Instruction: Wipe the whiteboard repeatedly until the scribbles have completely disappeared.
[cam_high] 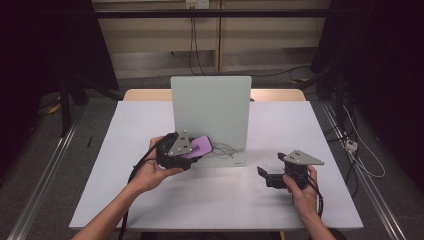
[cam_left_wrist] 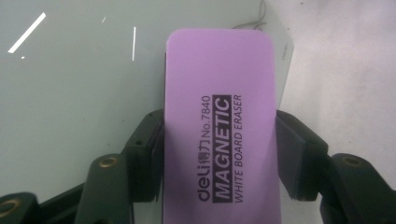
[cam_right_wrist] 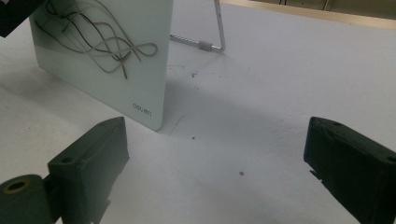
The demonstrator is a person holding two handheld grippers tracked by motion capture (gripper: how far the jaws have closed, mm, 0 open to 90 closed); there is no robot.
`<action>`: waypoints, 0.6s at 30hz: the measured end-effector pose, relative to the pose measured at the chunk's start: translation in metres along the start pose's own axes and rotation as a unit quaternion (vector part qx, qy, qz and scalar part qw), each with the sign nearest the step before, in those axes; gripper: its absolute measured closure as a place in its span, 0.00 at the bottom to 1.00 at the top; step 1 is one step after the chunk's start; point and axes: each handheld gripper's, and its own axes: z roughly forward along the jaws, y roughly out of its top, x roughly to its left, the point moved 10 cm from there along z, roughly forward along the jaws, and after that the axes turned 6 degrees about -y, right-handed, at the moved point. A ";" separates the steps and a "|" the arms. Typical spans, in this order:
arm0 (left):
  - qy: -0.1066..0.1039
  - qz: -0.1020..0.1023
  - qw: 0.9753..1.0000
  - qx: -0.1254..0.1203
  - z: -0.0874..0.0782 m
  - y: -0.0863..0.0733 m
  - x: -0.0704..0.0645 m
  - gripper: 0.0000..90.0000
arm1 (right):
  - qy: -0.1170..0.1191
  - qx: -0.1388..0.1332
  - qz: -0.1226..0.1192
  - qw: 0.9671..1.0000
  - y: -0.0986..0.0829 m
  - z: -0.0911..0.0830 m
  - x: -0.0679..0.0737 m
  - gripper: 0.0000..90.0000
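Note:
A purple magnetic whiteboard eraser (cam_left_wrist: 224, 130) is clamped between the jaws of my left gripper (cam_high: 192, 150), which is shut on it. The eraser (cam_high: 200, 146) is held against the lower left of a pale glass whiteboard (cam_high: 212, 107) that stands upright on the table. Thin scribbled pen lines (cam_right_wrist: 105, 44) mark the board's lower part, to the right of the eraser in the high view. My right gripper (cam_high: 267, 175) hovers low over the table to the right of the board, open, with nothing between its jaws (cam_right_wrist: 219, 163).
The white table (cam_high: 150, 195) stretches around the board. A metal stand leg (cam_right_wrist: 212, 42) props the whiteboard from behind. Dark curtains and cables lie beyond the table's far edge.

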 end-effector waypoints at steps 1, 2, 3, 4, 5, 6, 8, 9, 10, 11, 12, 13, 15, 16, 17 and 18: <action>0.001 0.000 1.000 -0.001 0.001 0.000 0.000 0.46 | 0.000 0.000 0.001 1.000 0.000 0.000 0.000 0.07; -0.001 0.001 1.000 0.001 0.001 0.000 -0.001 0.46 | 0.000 0.000 0.001 1.000 0.000 0.000 0.000 0.07; -0.002 0.001 1.000 0.003 0.002 -0.001 -0.002 0.46 | 0.000 0.000 0.000 1.000 0.000 0.000 0.000 0.07; -0.002 0.001 1.000 0.003 0.002 -0.001 -0.002 0.46 | 0.000 0.001 0.000 1.000 0.000 0.000 0.000 0.07; -0.003 0.001 1.000 0.001 0.004 -0.001 -0.003 0.46 | 0.000 0.001 0.000 1.000 0.000 0.000 0.000 0.07; -0.004 0.004 1.000 0.003 0.004 -0.001 -0.003 0.46 | 0.001 0.000 -0.001 1.000 0.000 0.000 0.000 0.07; -0.004 0.006 1.000 0.005 0.006 -0.002 -0.004 0.46 | 0.001 0.001 -0.001 1.000 0.000 0.000 0.000 0.07; -0.005 0.006 1.000 0.005 0.006 -0.002 -0.005 0.46 | 0.002 0.000 -0.001 1.000 0.000 0.000 0.000 0.07; -0.008 0.006 1.000 0.004 0.008 -0.002 -0.006 0.46 | 0.002 0.000 -0.001 1.000 0.000 0.000 0.000 0.07; -0.007 0.007 1.000 0.006 0.008 -0.003 -0.006 0.46 | 0.002 0.000 -0.002 1.000 0.000 0.000 0.001 0.07; -0.008 0.010 1.000 0.009 0.009 -0.003 -0.007 0.46 | 0.002 0.000 -0.002 1.000 0.000 0.000 0.001 0.07; -0.009 0.011 1.000 0.010 0.010 -0.003 -0.008 0.46 | 0.002 0.000 -0.002 1.000 0.000 0.000 0.001 0.07; -0.012 0.012 1.000 0.014 0.013 -0.005 -0.010 0.46 | 0.002 0.000 -0.002 1.000 0.000 0.000 0.001 0.07; -0.014 0.013 1.000 0.017 0.014 -0.006 -0.011 0.46 | 0.002 0.000 -0.001 1.000 0.000 0.000 0.001 0.07; -0.014 0.012 1.000 0.014 0.015 -0.006 -0.012 0.46 | 0.002 0.000 -0.002 1.000 0.000 0.000 0.001 0.07; -0.016 0.014 1.000 0.015 0.016 -0.006 -0.013 0.46 | 0.002 0.000 -0.003 1.000 0.000 0.000 0.001 0.07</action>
